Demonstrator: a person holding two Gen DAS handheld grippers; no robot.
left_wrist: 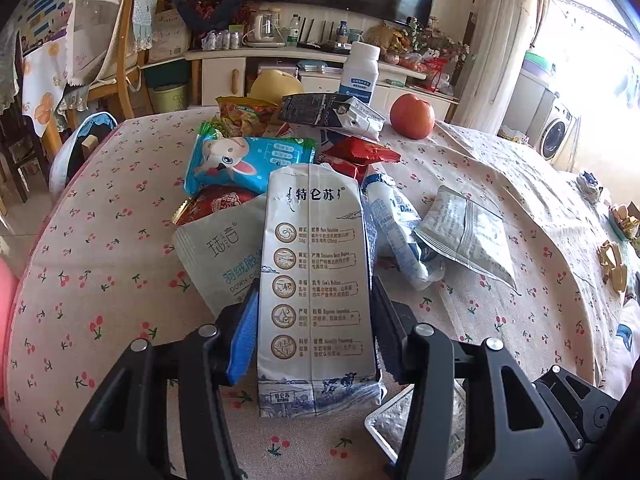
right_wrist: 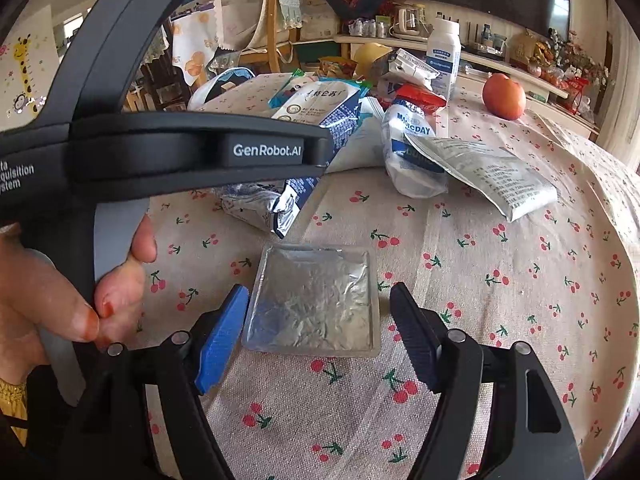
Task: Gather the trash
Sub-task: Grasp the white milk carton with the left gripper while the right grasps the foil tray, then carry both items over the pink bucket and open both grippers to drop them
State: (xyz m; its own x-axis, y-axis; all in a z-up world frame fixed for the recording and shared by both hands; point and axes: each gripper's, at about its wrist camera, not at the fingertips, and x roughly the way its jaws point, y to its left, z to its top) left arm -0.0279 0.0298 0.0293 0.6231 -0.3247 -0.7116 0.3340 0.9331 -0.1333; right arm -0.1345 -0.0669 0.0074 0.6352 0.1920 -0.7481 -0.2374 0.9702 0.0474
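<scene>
Two views split the scene between them. The left wrist camera showed the left gripper (left_wrist: pixel 314 316) with its fingers closed on the sides of a flattened white-and-blue milk carton (left_wrist: pixel 316 280), which lay lengthwise between them at the near edge of a heap of wrappers on the cherry-print cloth of the bench (left_wrist: pixel 100 240). Only a corner of a square silver foil tray (left_wrist: pixel 384 428) showed there, low and just right of the carton.

The right wrist camera showed that tray (right_wrist: pixel 316 304) whole, lying flat on the cloth between the wide-open fingers of the right gripper (right_wrist: pixel 320 332), which had hold of nothing; whether either finger touched its rim could not be told. From this side the left gripper's black body (right_wrist: pixel 192 152) crossed the picture, hiding most of the carton (right_wrist: pixel 320 112), and a hand (right_wrist: pixel 72 292) gripped its handle.

Both views showed a grey printed pouch (left_wrist: pixel 466 236) and a red-orange tomato (right_wrist: pixel 503 96) farther back.
</scene>
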